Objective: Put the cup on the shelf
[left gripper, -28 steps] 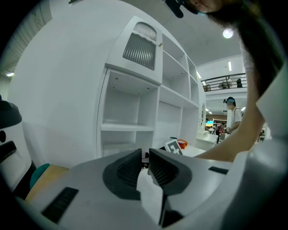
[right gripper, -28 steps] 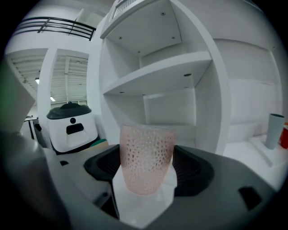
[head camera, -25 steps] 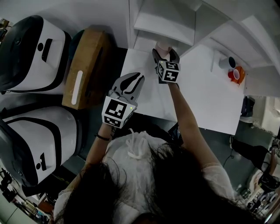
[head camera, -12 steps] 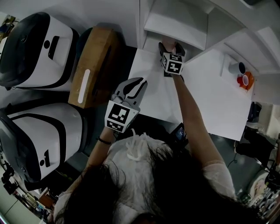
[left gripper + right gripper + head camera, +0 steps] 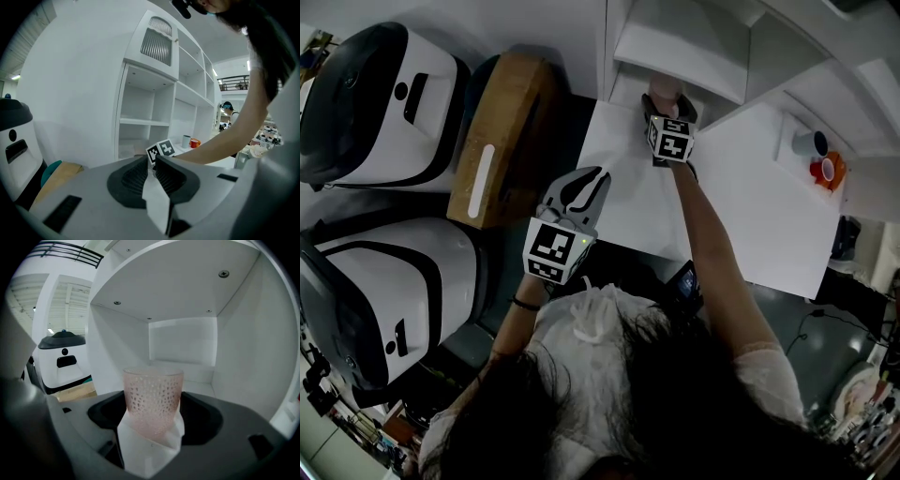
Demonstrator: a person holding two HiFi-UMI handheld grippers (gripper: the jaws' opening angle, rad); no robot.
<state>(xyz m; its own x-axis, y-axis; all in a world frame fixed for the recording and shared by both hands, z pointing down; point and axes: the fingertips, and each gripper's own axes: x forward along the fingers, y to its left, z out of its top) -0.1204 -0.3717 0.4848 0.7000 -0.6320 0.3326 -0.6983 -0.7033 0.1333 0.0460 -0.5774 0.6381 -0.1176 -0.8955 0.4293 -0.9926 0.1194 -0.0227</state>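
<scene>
White surface [image 5: 750, 216] runs up to a white shelf [image 5: 675, 56] at its far edge, with a brown box [image 5: 502, 136] and two bulky white machines [image 5: 375, 103] off to the left and two mugs [image 5: 817, 157] at the far right. Over the last second the right gripper [image 5: 666, 105] has pushed farther in, so the pink dotted cup [image 5: 152, 399] clamped upright between its jaws now sits in the mouth of the lowest left compartment, where a second ago it hung just short of it. From the right gripper view the compartment's ceiling, back and side walls close round the cup, so the carry looks all but done. I cannot tell whether its base touches the shelf floor yet. What remains, by my reading, is a short lowering and a release. The left gripper [image 5: 591, 180] has barely moved: it hovers over the near left corner of the surface, jaws drawn together on nothing, taking no part.
</scene>
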